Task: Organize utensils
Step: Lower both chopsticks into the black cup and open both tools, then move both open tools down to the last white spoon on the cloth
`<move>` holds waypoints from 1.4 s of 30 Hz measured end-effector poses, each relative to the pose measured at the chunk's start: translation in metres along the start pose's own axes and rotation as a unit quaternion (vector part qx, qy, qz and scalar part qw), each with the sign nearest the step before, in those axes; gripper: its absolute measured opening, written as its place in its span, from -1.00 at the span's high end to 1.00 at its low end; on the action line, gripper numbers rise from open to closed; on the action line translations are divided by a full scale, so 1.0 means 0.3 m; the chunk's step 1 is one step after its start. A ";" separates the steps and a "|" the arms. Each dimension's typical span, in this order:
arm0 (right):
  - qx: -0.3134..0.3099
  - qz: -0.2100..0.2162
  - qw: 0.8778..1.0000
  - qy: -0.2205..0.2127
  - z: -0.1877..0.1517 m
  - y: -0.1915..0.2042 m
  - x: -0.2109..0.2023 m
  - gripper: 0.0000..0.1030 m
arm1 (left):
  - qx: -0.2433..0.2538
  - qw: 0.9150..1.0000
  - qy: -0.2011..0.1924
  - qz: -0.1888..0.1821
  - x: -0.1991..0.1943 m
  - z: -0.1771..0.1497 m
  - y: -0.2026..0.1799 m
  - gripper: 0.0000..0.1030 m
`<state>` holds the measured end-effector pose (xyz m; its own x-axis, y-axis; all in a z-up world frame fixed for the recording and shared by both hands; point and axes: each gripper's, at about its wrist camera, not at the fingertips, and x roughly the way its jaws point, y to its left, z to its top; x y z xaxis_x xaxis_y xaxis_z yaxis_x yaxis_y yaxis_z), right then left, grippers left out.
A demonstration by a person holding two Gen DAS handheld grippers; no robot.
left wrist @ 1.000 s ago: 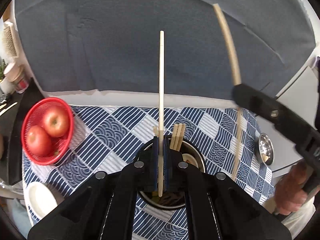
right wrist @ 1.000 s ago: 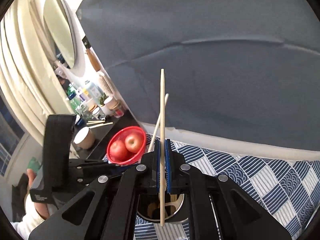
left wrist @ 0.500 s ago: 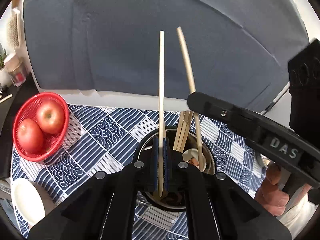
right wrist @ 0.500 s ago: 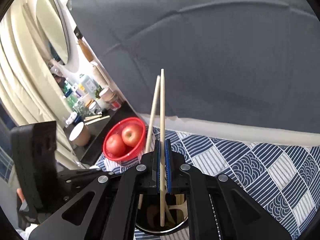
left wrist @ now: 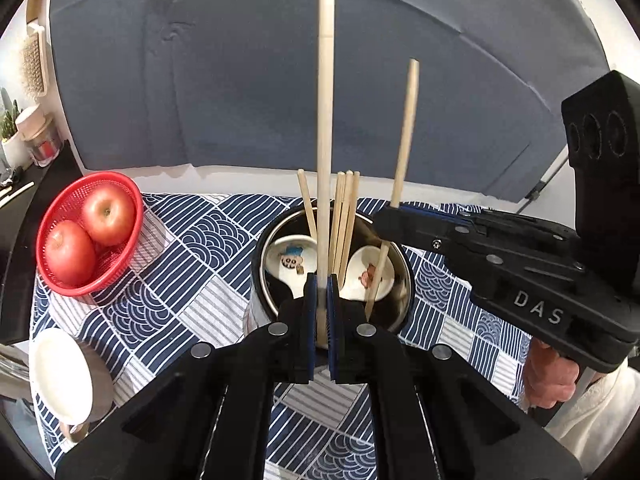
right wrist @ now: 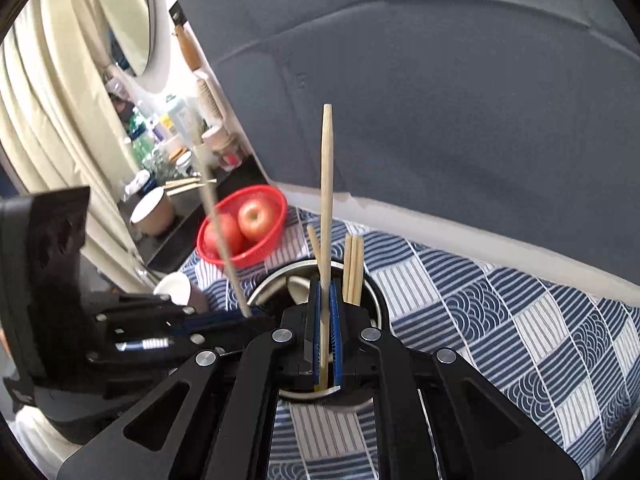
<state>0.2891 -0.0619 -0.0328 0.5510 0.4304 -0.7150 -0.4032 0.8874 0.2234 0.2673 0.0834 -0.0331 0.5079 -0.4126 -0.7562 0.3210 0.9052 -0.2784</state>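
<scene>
Two chopsticks going in at once. Left gripper (left wrist: 321, 312) fingers pinch one chopstick (left wrist: 325, 120) upright over the steel utensil pot (left wrist: 256, 256); right gripper (right wrist: 327, 332) pinches another (right wrist: 327, 184), tip probably inside. Next: lower, release among the chopsticks and ceramic spoons (left wrist: 288, 260).

White raised letters "DAS" stand on the black body of the right gripper (left wrist: 390, 216).

A lived-in home dining corner, patterned blue-and-white tablecloth (left wrist: 192, 248), red basket (left wrist: 60, 216) of apples (left wrist: 108, 212) at left, cream curtains (right wrist: 48, 92) and a cluttered shelf of bottles (right wrist: 160, 132) upper left, grey fabric backdrop (right wrist: 440, 100) behind.
</scene>
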 end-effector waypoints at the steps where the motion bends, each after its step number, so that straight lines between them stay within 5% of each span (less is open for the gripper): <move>1: -0.002 -0.004 1.000 0.003 -0.009 0.000 -0.010 0.88 | 0.007 1.000 0.001 0.003 -0.007 -0.007 -0.006 0.89; 7: -0.023 -0.009 1.000 0.005 -0.031 0.005 -0.075 0.83 | 0.014 1.000 -0.005 0.028 -0.068 -0.037 -0.008 0.38; 9: -0.031 -0.012 0.999 0.008 -0.036 0.004 -0.094 0.83 | 0.006 0.999 -0.009 0.032 -0.092 -0.048 -0.001 0.02; 13: -0.055 -0.015 0.998 0.010 -0.055 0.008 -0.130 0.31 | 0.000 0.998 -0.010 0.059 -0.131 -0.082 0.016 -0.37; 15: -0.068 -0.014 0.998 0.012 -0.073 0.013 -0.143 0.26 | -0.012 0.998 -0.007 0.069 -0.149 -0.112 0.033 -0.60; 27: -0.108 0.023 0.991 0.075 -0.246 0.069 -0.095 -0.37 | -0.062 0.988 0.034 0.135 -0.185 -0.316 0.133 -0.81; 42: -0.164 0.022 0.972 0.166 -0.474 0.140 0.000 -0.64 | -0.117 0.977 0.111 0.137 -0.170 -0.641 0.165 -0.83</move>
<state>0.1682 -0.0482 -0.1177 0.2838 0.3413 -0.8961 -0.6621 0.7457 0.0744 0.1037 0.1686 -0.1222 0.3542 -0.1420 -0.9243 -0.0086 0.9879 -0.1551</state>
